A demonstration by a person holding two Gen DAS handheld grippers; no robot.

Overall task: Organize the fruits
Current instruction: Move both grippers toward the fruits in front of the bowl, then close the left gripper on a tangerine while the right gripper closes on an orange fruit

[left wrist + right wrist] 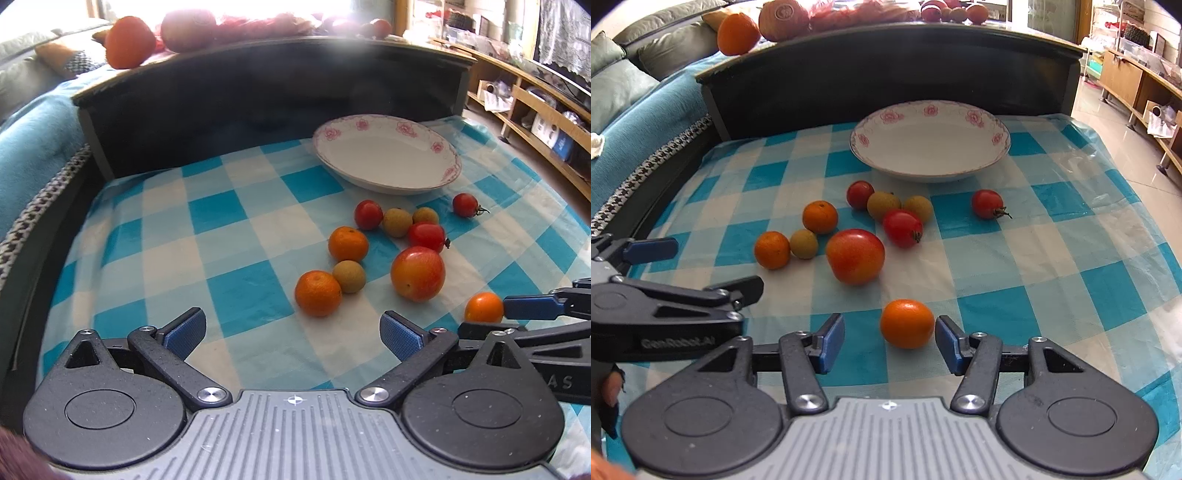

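The right gripper (890,343) sits low over the blue-and-white checked cloth (1052,258) with its jaws spread apart and a small orange (907,324) lying between the two blue pads; gaps show on both sides of the fruit, so it is bracketed but not clamped. The left gripper (291,332) hovers beside it, jaws wide apart and holding nothing, its tips pointing toward the loose cluster of fruit. In that cluster a large red-orange tomato (855,256) rests nearest the right gripper, with two more small oranges (820,217) (772,250) to its left and a tan longan (803,243) touching the nearer of them. Further back, a cherry tomato (860,194), two more longans (883,205) (918,208) and an oblong red tomato (903,228) bunch close together, while another cherry tomato with a stem (987,204) lies apart to the right. Behind them all stands a white dish with pink flowers on its rim (975,118), nothing in it, near a dark raised ledge (886,66) that carries larger fruit on top
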